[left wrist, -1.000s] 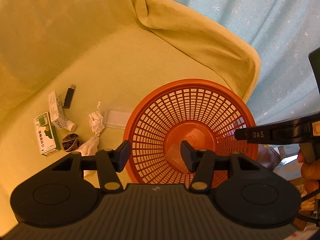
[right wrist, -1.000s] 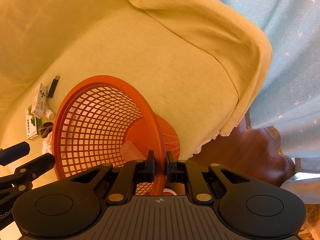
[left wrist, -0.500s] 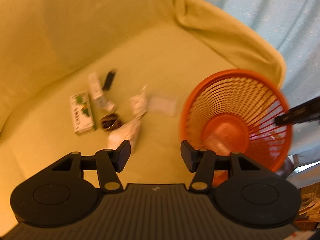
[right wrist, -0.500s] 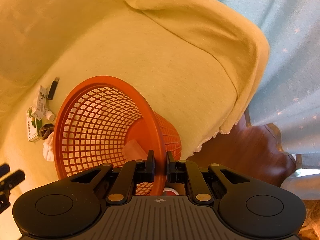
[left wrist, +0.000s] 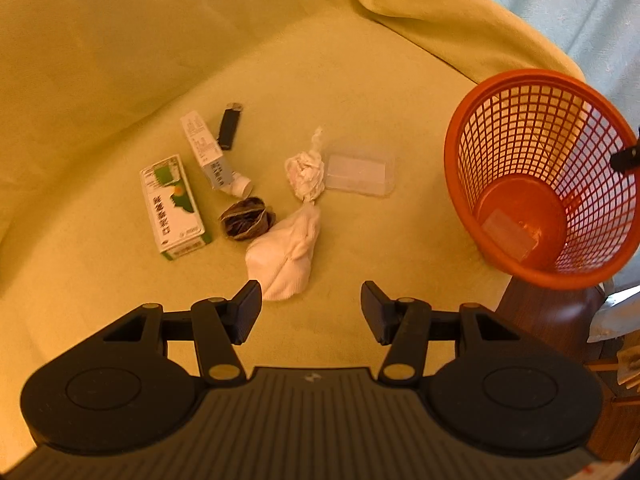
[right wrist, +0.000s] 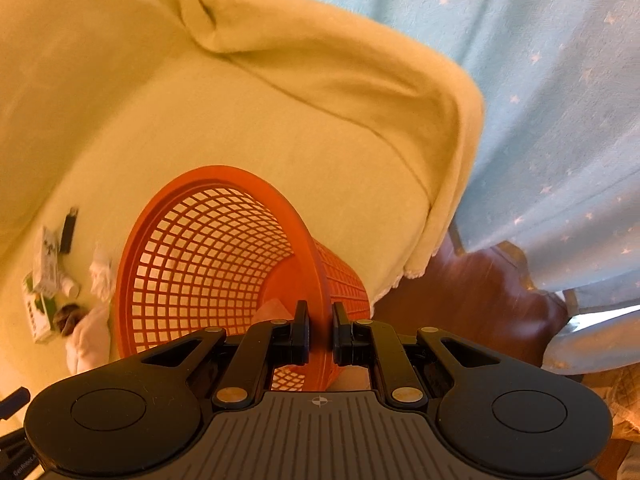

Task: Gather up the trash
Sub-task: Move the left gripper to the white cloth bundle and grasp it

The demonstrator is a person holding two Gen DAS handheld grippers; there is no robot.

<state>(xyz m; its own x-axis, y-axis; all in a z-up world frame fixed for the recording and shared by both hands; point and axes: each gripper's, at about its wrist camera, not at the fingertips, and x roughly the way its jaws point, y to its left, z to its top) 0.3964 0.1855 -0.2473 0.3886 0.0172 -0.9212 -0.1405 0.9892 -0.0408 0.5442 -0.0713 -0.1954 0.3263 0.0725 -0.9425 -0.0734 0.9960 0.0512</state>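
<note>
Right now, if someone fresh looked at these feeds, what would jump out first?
The orange mesh wastebasket, tilted at the sofa's edge with the right tongs clamped on its rim, one clear wrapper lying inside it. Next, the litter on the yellow sofa cover ahead of the open left tongs: a white tied bag, crumpled tissue, green box and black lighter.

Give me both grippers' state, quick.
Left gripper: open, empty, above the white sock.
Right gripper: shut on the basket rim.
</note>
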